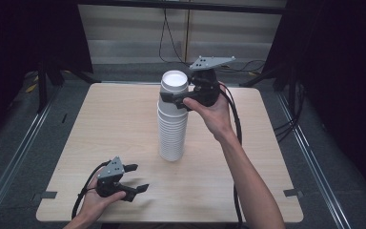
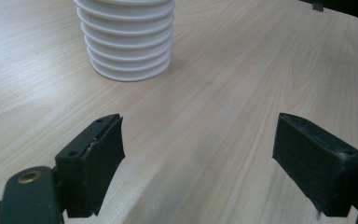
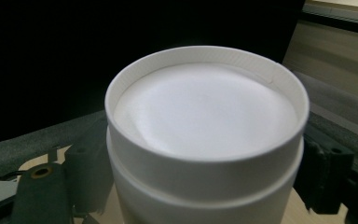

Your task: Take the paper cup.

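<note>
High view. A light wooden bench [image 1: 124, 119] is shown with a tall stack of white paper cups [image 1: 172, 129] standing upside down near its middle, long axis upright. The right gripper [image 1: 177, 101] is held level at the top of the stack, reaching in from the right; its fingers are set on either side of the stack just below the top cup [image 1: 174, 83]. The left gripper [image 1: 136, 177] is held low over the near left of the bench, well apart from the stack, fingers spread with nothing between them. The right hand is judged much the nearer to the work.

Left gripper view. Two black fingers [image 2: 95, 165] are seen standing wide apart over bare bench [image 2: 242, 93]. The foot of the cup stack [image 2: 128, 51] is seen ahead and to the left, resting flat on the wood, clear of both fingers.

Right gripper view. The top cup [image 3: 205, 116], bottom upward, is seen straight ahead and close, seated on the cup beneath it. The fingers [image 3: 324, 175] lie to either side of the stack below its top rim, and they appear closed against the cup wall. From the fingers the stack runs straight down; a lift along that upright axis is judged to be what the coming move turns on, with a tilt likely to drag the cups below.
</note>
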`<state>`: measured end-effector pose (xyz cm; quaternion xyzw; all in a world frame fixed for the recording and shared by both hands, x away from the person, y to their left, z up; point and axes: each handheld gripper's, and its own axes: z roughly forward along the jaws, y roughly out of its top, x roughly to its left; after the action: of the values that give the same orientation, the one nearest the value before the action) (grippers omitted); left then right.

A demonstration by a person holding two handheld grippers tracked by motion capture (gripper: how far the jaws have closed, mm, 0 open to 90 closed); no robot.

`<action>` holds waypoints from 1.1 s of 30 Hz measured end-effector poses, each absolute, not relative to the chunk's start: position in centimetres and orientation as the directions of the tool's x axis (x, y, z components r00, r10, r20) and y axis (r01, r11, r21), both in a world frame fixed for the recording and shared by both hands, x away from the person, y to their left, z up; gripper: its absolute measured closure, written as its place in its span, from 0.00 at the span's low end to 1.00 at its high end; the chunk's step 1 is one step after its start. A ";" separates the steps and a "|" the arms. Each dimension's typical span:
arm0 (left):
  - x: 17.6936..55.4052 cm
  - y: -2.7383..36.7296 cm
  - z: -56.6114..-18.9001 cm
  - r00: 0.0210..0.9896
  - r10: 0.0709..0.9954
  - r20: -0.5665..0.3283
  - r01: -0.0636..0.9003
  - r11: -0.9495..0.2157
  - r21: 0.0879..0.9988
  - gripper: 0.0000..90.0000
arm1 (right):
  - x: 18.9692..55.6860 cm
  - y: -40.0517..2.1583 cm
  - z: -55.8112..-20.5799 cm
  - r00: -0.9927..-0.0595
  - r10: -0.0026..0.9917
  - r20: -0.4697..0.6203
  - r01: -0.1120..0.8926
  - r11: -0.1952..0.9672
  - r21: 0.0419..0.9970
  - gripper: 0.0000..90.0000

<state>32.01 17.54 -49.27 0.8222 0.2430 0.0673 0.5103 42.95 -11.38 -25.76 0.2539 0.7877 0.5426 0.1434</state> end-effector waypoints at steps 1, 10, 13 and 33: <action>32.0 17.5 -49.3 0.873 0.468 -0.137 0.331 -0.362 0.872 0.18 | 42.9 -11.4 -25.7 -0.830 0.555 0.051 0.244 0.280 0.929 0.22; 32.0 17.5 -49.3 0.873 0.469 -0.138 0.331 -0.362 0.871 0.18 | 42.7 -11.7 -24.9 -0.834 0.549 0.055 0.227 0.250 0.941 0.22; 32.0 17.5 -49.3 0.872 0.469 -0.140 0.334 -0.361 0.871 0.18 | 42.6 -11.8 -24.7 -0.833 0.550 0.059 0.222 0.235 0.946 0.22; 32.1 17.5 -49.4 0.870 0.473 -0.143 0.340 -0.363 0.868 0.18 | 42.4 -12.9 -24.3 -0.836 0.539 0.105 0.183 0.093 0.979 0.22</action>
<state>32.11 17.49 -49.38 0.8229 0.2468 0.0656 0.5076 42.38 -12.94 -24.31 0.2488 0.7255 0.6257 0.1424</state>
